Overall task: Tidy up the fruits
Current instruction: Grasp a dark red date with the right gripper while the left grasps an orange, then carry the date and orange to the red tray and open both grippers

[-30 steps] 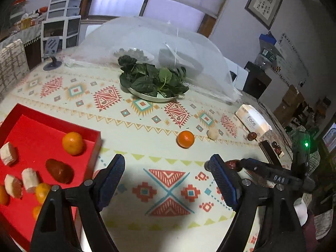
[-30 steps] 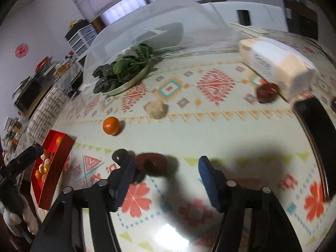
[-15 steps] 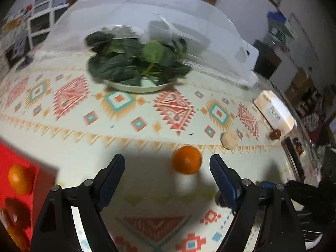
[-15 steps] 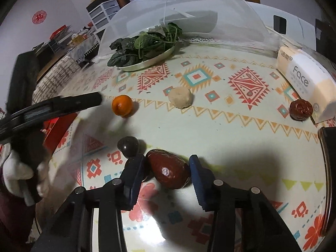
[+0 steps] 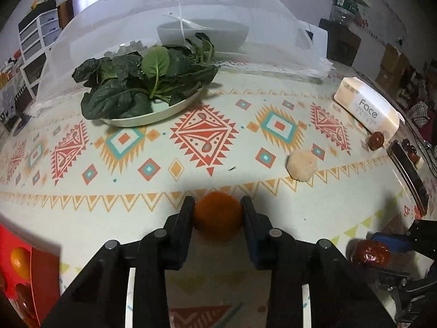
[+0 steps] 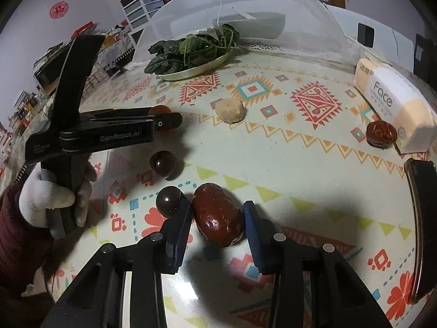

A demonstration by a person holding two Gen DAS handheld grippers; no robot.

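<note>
The left gripper (image 5: 218, 213) has its two pads pressed against the sides of the small orange (image 5: 218, 217), which sits on the patterned tablecloth (image 5: 191, 169); the jaws look closed on the fruit across its widest part. The right gripper (image 6: 217, 218) straddles the large red date (image 6: 218, 214): its left pad touches the date's side, while a narrow gap shows at the right pad, so it is not yet clamped.

Just outside the right gripper's left pad, at ten o'clock from the date, a dark round fruit (image 6: 168, 200) touches that pad. A second dark fruit (image 6: 163, 163) lies near it, further toward eleven o'clock. A pale banana chunk (image 6: 230, 110) is at twelve o'clock, well apart, and a wrinkled date (image 6: 381, 134) rests against the tissue pack (image 6: 390, 106) at two o'clock.

In the left wrist view, the red tray (image 5: 35, 270) sits at eight o'clock from the orange, with fruit already inside.

The orange is probably light, firm and round, so it may roll unless gripped across its middle. The date seems glossy and somewhat soft; a gentle hold across its short axis would suit, with care not to nudge the dark fruit beside it.
</note>
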